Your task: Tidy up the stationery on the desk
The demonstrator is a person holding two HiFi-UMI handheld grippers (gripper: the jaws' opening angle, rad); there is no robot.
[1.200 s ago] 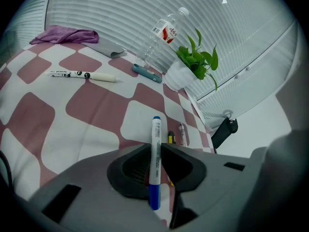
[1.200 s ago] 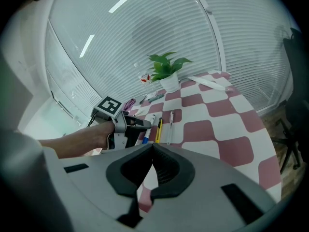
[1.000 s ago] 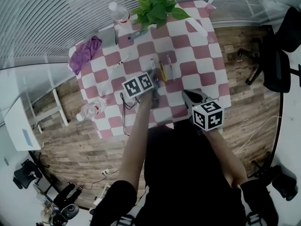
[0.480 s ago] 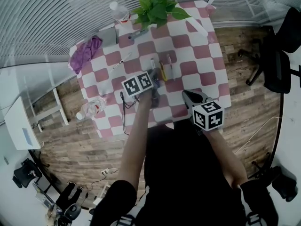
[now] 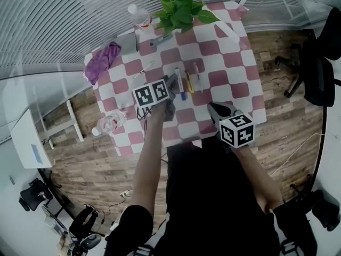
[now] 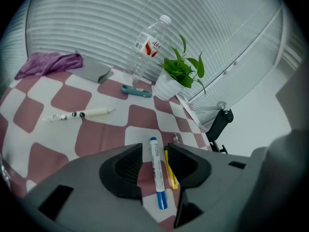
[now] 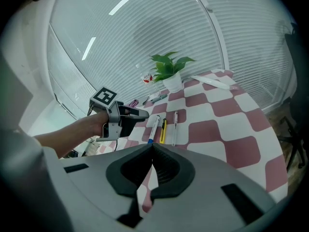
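A white marker with blue ends (image 6: 155,170) lies on the checkered tablecloth (image 6: 67,98) beside a yellow pen (image 6: 170,173) and a slim third pen (image 5: 197,73). My left gripper (image 6: 154,150) hovers above the marker. Its jaws have just been opening, and the marker shows through the gap untouched. In the head view the left gripper (image 5: 172,81) is at the row's left end. My right gripper (image 7: 152,170) is shut and empty, near the table's front edge (image 5: 216,110). A white pen (image 6: 79,114) lies apart at the left.
At the back stand a potted plant (image 5: 178,9) and an upright water bottle (image 5: 137,15), with a blue cutter (image 6: 136,91) and a grey item (image 6: 94,71) near them. A purple cloth (image 5: 104,62) lies back left. A second bottle (image 5: 109,124) lies at the left edge.
My left gripper has lifted off the table and shifted slightly left, away from the pens. The right gripper has stayed where it was.
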